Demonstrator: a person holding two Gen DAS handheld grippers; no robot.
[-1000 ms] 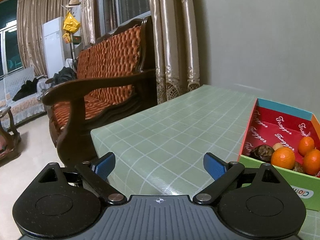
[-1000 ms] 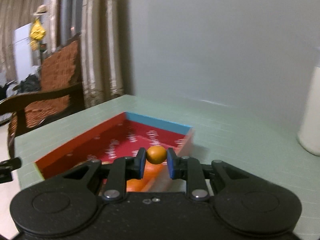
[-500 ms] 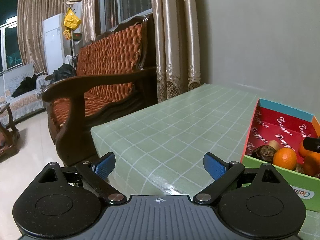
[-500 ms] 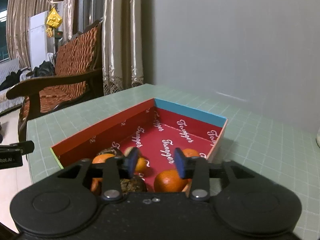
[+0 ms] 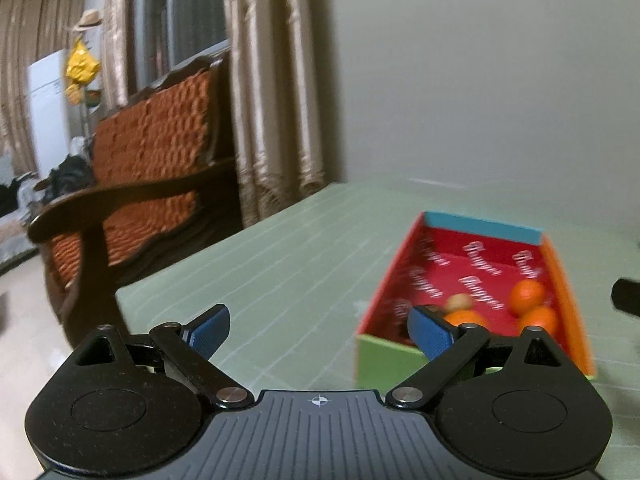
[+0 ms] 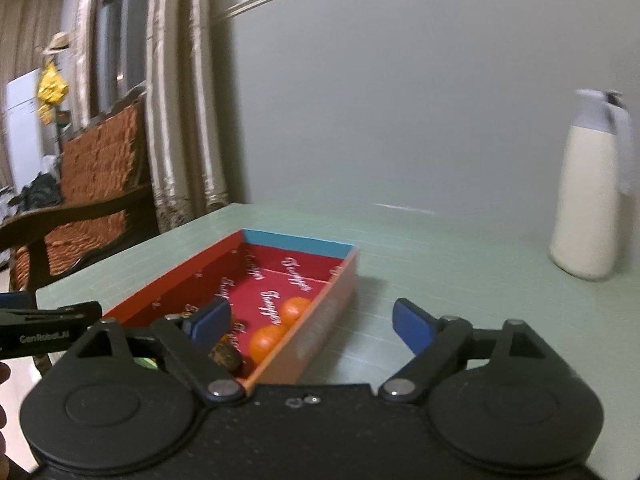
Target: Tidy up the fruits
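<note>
In box on tabletop: oranges blurred, dark fruit half hidden; right gripper fingers just opened, empty; left gripper fingers spread, empty.

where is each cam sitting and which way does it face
Left wrist: sits on the left gripper, facing over the table toward the wooden sofa; its open fingers show.
Right wrist: sits on the right gripper, facing the wall and white jug; its fingers, just opened and empty, show.
Shared: the red box of oranges, and each view catches the other gripper at its edge.
</note>
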